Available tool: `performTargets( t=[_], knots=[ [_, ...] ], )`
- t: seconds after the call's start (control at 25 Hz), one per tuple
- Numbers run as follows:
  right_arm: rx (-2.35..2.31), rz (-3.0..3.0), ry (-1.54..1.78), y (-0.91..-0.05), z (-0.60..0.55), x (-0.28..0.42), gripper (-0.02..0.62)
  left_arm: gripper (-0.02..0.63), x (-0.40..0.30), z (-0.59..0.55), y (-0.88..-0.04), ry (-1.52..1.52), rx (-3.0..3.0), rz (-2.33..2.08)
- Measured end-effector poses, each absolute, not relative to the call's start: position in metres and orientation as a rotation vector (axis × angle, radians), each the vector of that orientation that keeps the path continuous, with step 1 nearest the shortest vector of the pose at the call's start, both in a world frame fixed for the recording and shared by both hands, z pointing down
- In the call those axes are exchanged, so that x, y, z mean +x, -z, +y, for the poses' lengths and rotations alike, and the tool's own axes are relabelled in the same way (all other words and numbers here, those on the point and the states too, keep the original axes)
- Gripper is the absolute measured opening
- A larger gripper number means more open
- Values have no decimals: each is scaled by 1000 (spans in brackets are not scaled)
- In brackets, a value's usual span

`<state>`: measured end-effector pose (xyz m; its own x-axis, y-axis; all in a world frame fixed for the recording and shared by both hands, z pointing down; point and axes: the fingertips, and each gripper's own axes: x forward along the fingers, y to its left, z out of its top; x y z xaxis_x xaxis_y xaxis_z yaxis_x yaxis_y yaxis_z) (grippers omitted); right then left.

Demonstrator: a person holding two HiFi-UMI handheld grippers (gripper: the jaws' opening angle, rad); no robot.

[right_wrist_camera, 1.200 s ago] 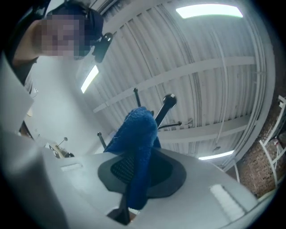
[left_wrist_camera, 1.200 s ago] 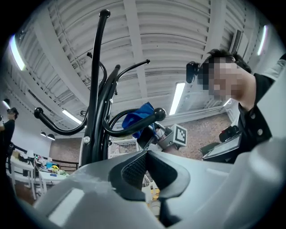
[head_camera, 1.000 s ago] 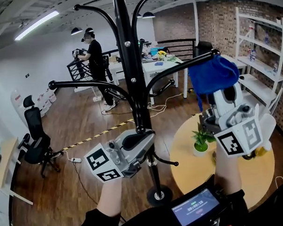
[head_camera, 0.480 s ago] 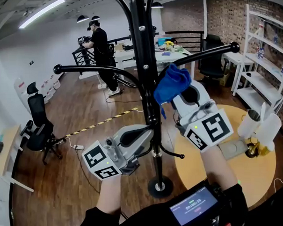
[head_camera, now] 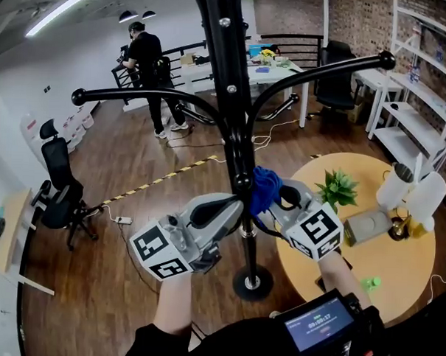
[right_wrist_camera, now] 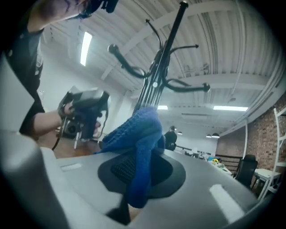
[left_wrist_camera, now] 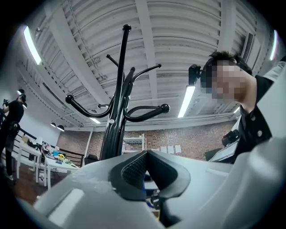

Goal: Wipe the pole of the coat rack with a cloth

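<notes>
Lower now than half a second ago, down from arm height on the rack to level with the left gripper (head_camera: 234, 206): the right gripper (head_camera: 273, 201) and its blue cloth (head_camera: 264, 186).

Between the two grippers, the black pole (head_camera: 232, 115) of the coat rack, cut off at the top of the head view, with its round base (head_camera: 252, 284) on the floor below them. Beyond the right gripper, to its right, a round table (head_camera: 396, 270).

Hard to judge from the head view how the left gripper meets the pole. In the left gripper view, pads pressed together with nothing seen between them, and the pole rising just to their left.

Right gripper clenched on the cloth, pads largely buried under blue folds. Cloth bunched above the jaws and lying against the pole's right side.
</notes>
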<state>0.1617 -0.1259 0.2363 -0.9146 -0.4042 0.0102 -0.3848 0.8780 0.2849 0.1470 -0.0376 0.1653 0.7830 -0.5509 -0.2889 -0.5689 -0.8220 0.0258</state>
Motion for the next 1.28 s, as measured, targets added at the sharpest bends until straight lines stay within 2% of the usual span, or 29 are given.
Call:
performTargets(
  t=[0.24, 0.36, 0.56, 0.76, 1.0, 1.16, 1.28],
  knots=[
    [358, -2419, 639, -372, -105, 157, 46, 0, 157, -41, -170, -432, -2935, 879],
    [300, -2305, 618, -401, -101, 174, 46, 0, 161, -41, -170, -434, -2942, 869],
    [319, -2416, 444, -387, -96, 205, 47, 0, 162, -43, -171, -436, -2943, 876],
    [332, -2507, 317, -387, -101, 201, 48, 0, 166, -43, -171, -429, -2940, 875],
    [369, -2541, 432, -390, -117, 162, 46, 0, 160, -43, -174, -417, -2925, 928],
    [491, -2605, 499, -347, -125, 162, 46, 0, 154, -40, -173, -418, -2910, 959],
    [633, -2739, 604, -271, -124, 164, 46, 0, 148, -38, -169, -429, -2900, 958]
  ],
)
